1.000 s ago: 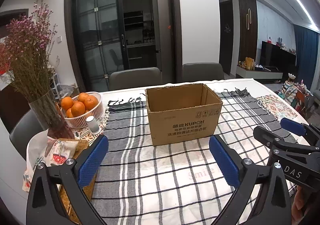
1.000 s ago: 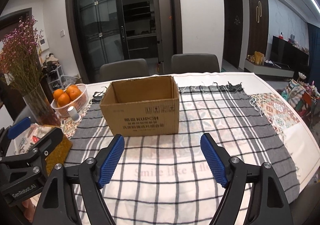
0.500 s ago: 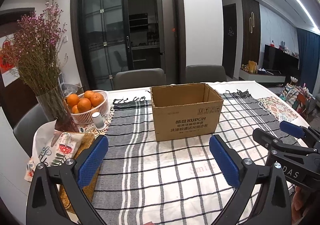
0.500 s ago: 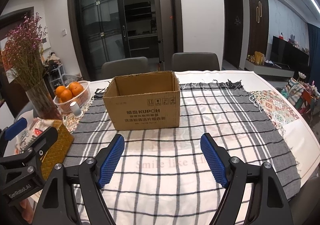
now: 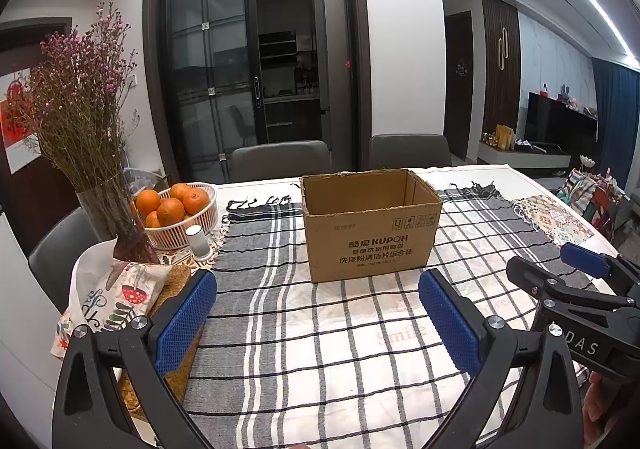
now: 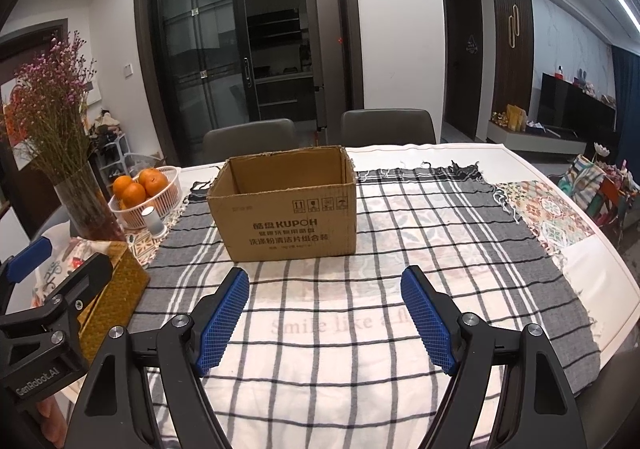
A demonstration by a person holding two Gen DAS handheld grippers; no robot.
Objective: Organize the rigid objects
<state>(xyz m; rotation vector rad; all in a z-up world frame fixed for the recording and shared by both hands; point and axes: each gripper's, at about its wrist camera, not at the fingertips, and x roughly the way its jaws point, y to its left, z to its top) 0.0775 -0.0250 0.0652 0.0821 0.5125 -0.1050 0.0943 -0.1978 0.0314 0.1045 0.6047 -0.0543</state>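
Both cameras have drawn back and risen slightly; cardboard box [image 5: 370,223] unmoved, upright and open-topped at mid-table on the checked cloth [image 5: 320,349]. Left gripper [image 5: 316,323] and right gripper [image 6: 325,319] released, jaws wide, holding nothing. Orange basket [image 5: 200,227] left of box.

This was a home's dining area. A table [image 5: 472,173] under a checked cloth [image 5: 328,329] stood before dining chairs [image 5: 280,161], with a kitchen fridge [image 5: 330,73] behind glass doors [image 5: 208,69] and a television [image 5: 560,125].
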